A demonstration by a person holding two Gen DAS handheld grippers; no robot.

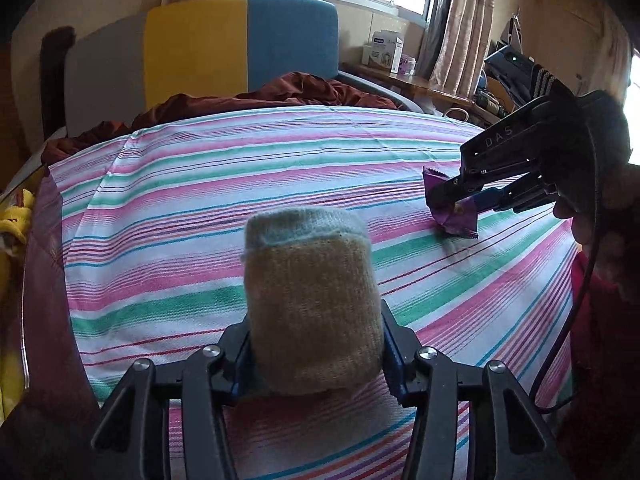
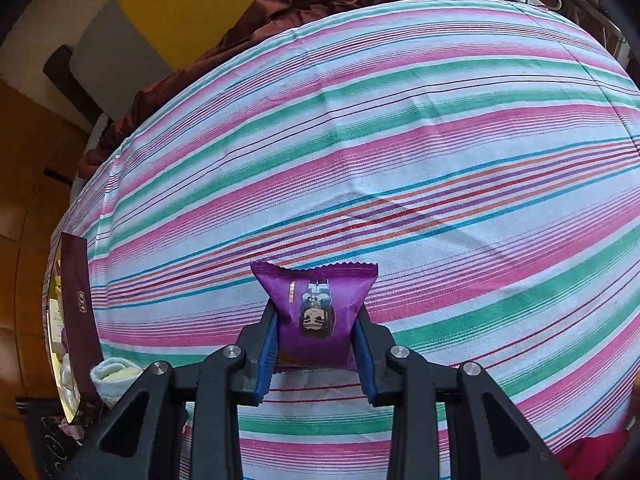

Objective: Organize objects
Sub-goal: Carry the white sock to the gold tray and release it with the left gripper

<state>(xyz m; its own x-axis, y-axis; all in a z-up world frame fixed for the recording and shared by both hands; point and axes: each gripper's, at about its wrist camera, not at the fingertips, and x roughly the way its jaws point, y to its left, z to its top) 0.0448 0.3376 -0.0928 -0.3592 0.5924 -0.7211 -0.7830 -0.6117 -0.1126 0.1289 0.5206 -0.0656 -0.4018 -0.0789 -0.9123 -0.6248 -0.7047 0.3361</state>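
The left gripper [image 1: 316, 354] is clamped on a rolled sock [image 1: 310, 300], tan in the body with a pale blue cuff, which stands up between the blue-padded fingers [image 1: 394, 364] at the lower centre of the left wrist view, held over the striped sheet [image 1: 240, 168]. At the right edge of that view the right gripper [image 1: 448, 196] pinches a purple snack packet [image 1: 452, 212] whose lower corner sits at or just above the sheet. In the right wrist view the same packet [image 2: 320, 316] is squeezed between the pads [image 2: 268, 344] at lower centre, its crimped edge pointing away. A dark maroon box [image 2: 80, 320] lies at the far left of that frame, and a rumpled brown blanket [image 1: 304, 88] sits past the sheet's far edge
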